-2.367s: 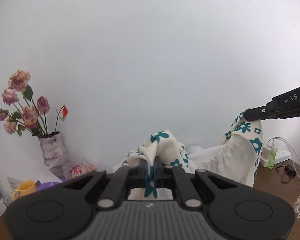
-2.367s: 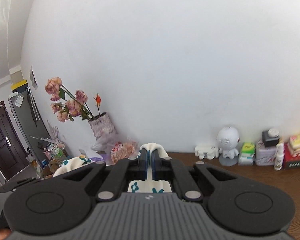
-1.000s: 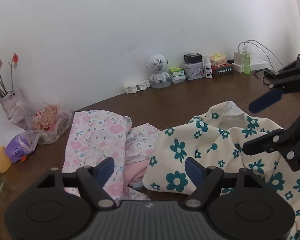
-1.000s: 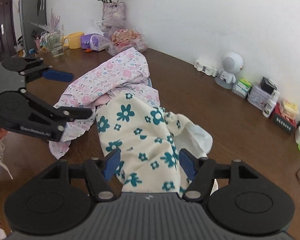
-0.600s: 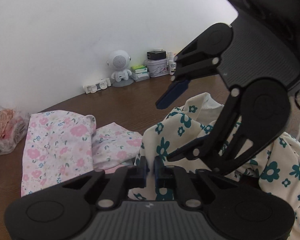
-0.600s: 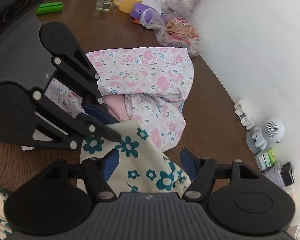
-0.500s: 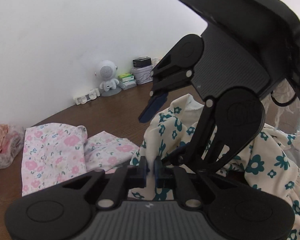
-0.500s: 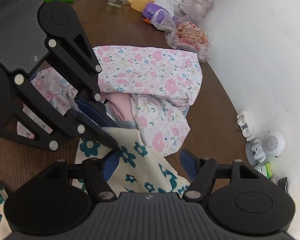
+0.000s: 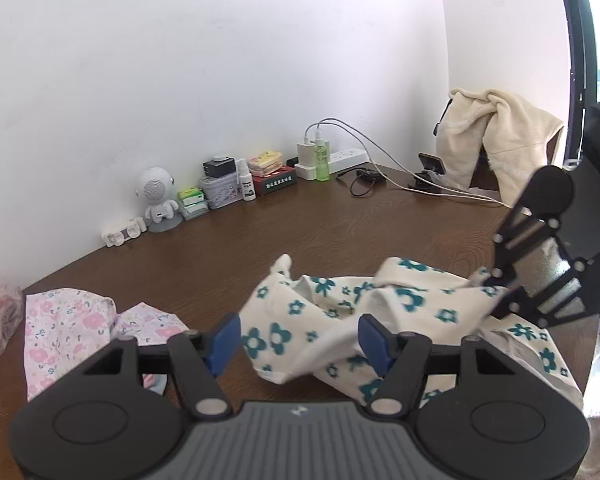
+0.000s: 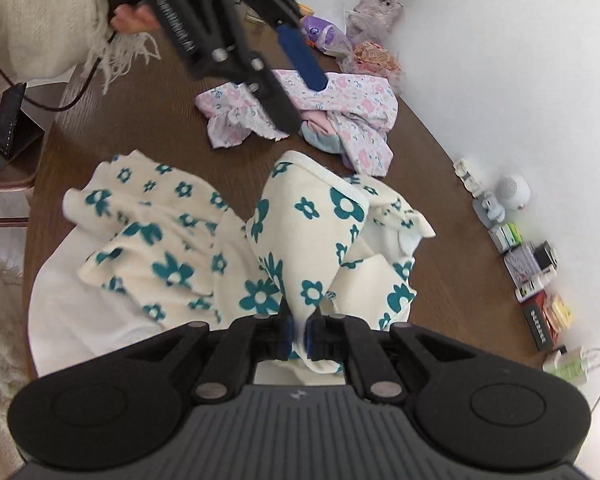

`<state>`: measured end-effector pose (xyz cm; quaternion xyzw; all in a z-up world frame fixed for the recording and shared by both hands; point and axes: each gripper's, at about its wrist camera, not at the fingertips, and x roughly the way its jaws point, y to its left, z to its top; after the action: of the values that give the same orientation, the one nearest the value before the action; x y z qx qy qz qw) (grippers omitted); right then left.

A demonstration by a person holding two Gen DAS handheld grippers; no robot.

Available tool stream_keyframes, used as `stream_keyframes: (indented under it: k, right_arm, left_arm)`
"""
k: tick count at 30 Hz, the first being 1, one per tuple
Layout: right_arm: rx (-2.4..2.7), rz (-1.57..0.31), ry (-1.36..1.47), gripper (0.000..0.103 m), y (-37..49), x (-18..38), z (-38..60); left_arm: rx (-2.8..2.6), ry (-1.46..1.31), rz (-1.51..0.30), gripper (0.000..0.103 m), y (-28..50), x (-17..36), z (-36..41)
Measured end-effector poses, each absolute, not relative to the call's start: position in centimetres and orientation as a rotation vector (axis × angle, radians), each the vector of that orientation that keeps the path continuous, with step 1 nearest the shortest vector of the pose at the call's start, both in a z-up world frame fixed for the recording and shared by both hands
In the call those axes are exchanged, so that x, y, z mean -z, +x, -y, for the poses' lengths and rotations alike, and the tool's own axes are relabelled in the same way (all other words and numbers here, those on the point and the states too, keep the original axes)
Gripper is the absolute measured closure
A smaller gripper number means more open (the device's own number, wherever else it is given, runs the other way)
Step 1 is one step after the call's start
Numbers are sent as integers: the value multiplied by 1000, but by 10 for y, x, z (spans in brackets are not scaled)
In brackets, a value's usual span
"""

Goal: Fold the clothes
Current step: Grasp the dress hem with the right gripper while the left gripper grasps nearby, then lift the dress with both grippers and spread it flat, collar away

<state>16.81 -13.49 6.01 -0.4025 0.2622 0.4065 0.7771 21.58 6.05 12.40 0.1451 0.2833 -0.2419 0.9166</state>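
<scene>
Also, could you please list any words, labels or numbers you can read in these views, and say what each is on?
No text can be read with confidence.
Left gripper, side plate: raised lettering, angled and blurred, unreadable.
Dark red box by the wall: one white printed line, too small to read.
Spray bottle and green-white boxes: labels too small to read.

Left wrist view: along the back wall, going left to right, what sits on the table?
White clip strip → robot-shaped speaker → green-and-white boxes → patterned tin → small spray bottle → dark box → green bottle → power strip → phone on stand.
</scene>
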Motion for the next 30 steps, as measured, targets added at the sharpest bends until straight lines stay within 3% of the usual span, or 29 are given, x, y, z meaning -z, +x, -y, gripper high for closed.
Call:
stream_keyframes:
  k: [12, 16, 19, 21, 22, 30]
  right_arm:
    - [-782, -532, -833, 98, 103, -41, 201]
    - [-794, -516, -835, 98, 97, -42, 205]
    - [-803, -514, -836, 98, 97, -42, 207]
    - [-808, -517, -836, 98, 97, -42, 207]
    - [-808, -519, -834, 98, 100, -42, 207]
    - [-615, -516, -805, 98, 162, -58, 213]
  left_arm:
    - [550, 191, -793, 31, 292, -83, 33]
    - [566, 144, -913, 26, 319, -58, 41]
    - [590, 73, -973, 28, 328, -44, 37]
    - [595, 86, -976, 64, 327, -41, 38]
    - [597, 95, -975, 97, 326, -39, 38]
    - [301, -50, -678, 99, 353, -166, 12]
